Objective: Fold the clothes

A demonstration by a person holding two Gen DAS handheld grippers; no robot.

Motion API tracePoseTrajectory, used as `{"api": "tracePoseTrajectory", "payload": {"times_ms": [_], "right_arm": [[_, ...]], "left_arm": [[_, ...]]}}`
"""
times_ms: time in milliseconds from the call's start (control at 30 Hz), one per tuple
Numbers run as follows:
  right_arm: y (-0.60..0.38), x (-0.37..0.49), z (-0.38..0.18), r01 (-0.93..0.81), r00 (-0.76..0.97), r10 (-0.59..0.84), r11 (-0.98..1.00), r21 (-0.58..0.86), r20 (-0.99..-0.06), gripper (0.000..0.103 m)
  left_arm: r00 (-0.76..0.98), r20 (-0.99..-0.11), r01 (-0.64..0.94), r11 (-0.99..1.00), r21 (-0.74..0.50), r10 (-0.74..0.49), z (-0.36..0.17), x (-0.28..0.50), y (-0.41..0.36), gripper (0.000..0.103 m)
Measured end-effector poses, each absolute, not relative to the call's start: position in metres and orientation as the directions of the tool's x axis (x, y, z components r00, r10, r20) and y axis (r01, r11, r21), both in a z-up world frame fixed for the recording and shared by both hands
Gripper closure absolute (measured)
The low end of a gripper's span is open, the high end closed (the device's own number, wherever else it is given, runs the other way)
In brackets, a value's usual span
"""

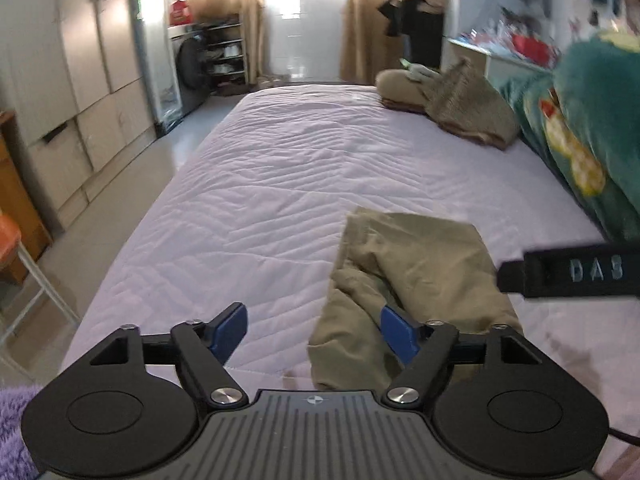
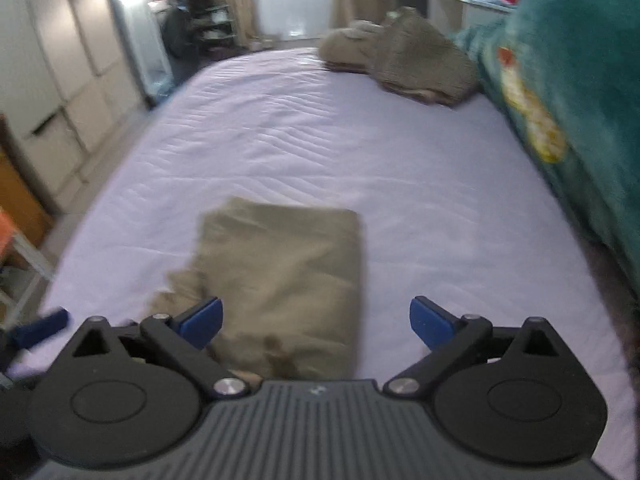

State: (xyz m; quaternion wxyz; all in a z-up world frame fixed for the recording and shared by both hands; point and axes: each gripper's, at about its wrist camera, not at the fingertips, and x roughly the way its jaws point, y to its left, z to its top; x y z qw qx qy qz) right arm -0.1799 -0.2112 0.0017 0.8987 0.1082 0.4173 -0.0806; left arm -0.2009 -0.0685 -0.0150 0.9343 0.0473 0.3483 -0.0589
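Folded olive garment [image 2: 286, 280] lying flat on lavender quilted bed cover [image 1: 260, 184], near the front edge of the bed. Left gripper [image 1: 314, 334] jaws spread wide, holding nothing; right blue pad [image 1: 398, 332] overlapping the garment's rumpled left edge, contact uncertain. Right gripper [image 2: 316, 320] jaws likewise spread, empty, with the garment between and ahead of the 2 pads; left pad [image 2: 202, 320] over the fabric, right pad over bare cover. Black body of the right gripper marked "DAS" visible at right in the left wrist view. Pile of brown clothes [image 1: 452, 100] at the far right end of the bed. Teal patterned blanket [image 2: 568, 80] bunched along the right side. Right wrist view blurred.
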Motion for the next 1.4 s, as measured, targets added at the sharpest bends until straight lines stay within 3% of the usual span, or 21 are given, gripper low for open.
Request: {"api": "tracePoseTrajectory", "payload": {"times_ms": [267,500,633,700,767,867,967,1000,1067,1267,1400], "right_arm": [[-0.174,-0.07,-0.03,0.138,0.552,-0.054,0.99,0.027,-0.832,0.002],[-0.142,-0.041,-0.079,-0.008,0.419,-0.053,0.998,-0.062,-0.906,0.003],[-0.147,-0.045,-0.093,0.002,0.427,-0.031,0.999,-0.033,-0.904,0.006],[-0.158,-0.051,-0.086,0.026,0.449,0.008,0.999,0.023,-0.894,0.018],[-0.173,-0.058,-0.079,0.057,0.468,0.059,0.994,0.097,-0.882,0.041],[-0.182,-0.061,-0.078,0.048,0.468,0.079,0.992,0.115,-0.88,0.059],[-0.176,-0.062,-0.079,0.011,0.473,0.05,0.998,0.063,-0.879,0.068],[-0.174,-0.063,-0.078,0.006,0.484,0.05,0.998,0.061,-0.874,0.079],[-0.177,-0.067,-0.072,0.019,0.507,0.059,0.997,0.079,-0.86,0.09],[-0.204,-0.084,-0.051,0.09,0.584,0.05,0.988,0.127,-0.811,0.094],[-0.247,-0.101,-0.035,0.181,0.606,-0.05,0.981,0.077,-0.794,0.094]], "left_arm": [[0.725,-0.679,0.207,0.977,0.055,-0.116,-0.047,-0.184,-0.096,0.02],[0.647,-0.755,0.181,0.983,0.018,-0.105,-0.08,-0.156,-0.089,0.02],[0.648,-0.748,0.197,0.98,-0.017,-0.143,-0.086,-0.153,-0.09,0.02],[0.652,-0.741,0.206,0.978,-0.035,-0.163,-0.089,-0.151,-0.091,0.02],[0.655,-0.733,0.214,0.975,-0.052,-0.183,-0.091,-0.15,-0.093,0.02],[0.662,-0.72,0.228,0.971,-0.071,-0.208,-0.095,-0.149,-0.095,0.023],[0.677,-0.702,0.247,0.967,-0.067,-0.222,-0.097,-0.151,-0.099,0.027],[0.681,-0.696,0.254,0.965,-0.066,-0.227,-0.098,-0.152,-0.099,0.03],[0.686,-0.689,0.256,0.964,-0.075,-0.236,-0.096,-0.156,-0.099,0.03],[0.698,-0.673,0.272,0.96,-0.064,-0.242,-0.093,-0.156,-0.098,0.03],[0.704,-0.662,0.285,0.956,-0.07,-0.258,-0.09,-0.157,-0.096,0.027]]}}
